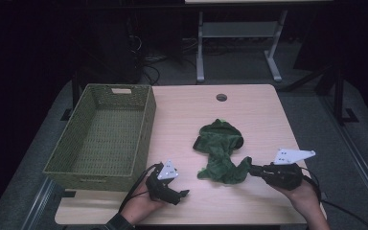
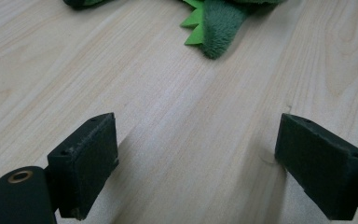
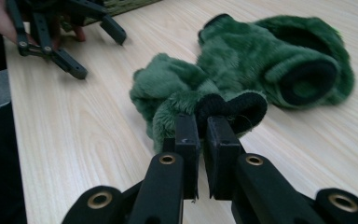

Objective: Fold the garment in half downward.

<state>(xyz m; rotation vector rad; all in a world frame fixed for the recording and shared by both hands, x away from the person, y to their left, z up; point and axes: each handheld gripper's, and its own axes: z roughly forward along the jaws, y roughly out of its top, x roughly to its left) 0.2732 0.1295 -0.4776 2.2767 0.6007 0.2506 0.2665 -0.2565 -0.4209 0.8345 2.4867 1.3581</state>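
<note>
A crumpled dark green plush garment with black knitted cuffs (image 1: 221,149) lies on the pale wood-grain tabletop (image 1: 249,110), right of centre and toward the near edge; in the left gripper view a row of bright green felt spikes (image 2: 195,23) runs along a furry end of it at the top of the picture. The right claw (image 1: 250,168) is closed tight on the garment's near right corner, and the right gripper view shows its two black jaws (image 3: 204,149) nearly together with a black ribbed cuff (image 3: 233,106) and a fold of green fur pinched between them. A hand (image 1: 303,194) holds that tool from the lower right, a grey three-cornered plate (image 1: 293,155) on top of it. The left claw (image 1: 184,193) sits near the front edge of the tabletop, just left of the garment and apart from it; its jaws stand wide with bare wood between the pads (image 2: 88,161). The left hand (image 1: 141,203) grips it from below. At the left end of the tabletop stands a rectangular olive-green woven basket (image 1: 146,124), with a small pale tag (image 1: 120,90) on its far wall too small to read. A round cable hole (image 1: 221,97) sits near the tabletop's far edge. No brand or legible writing can be made out anywhere.
</note>
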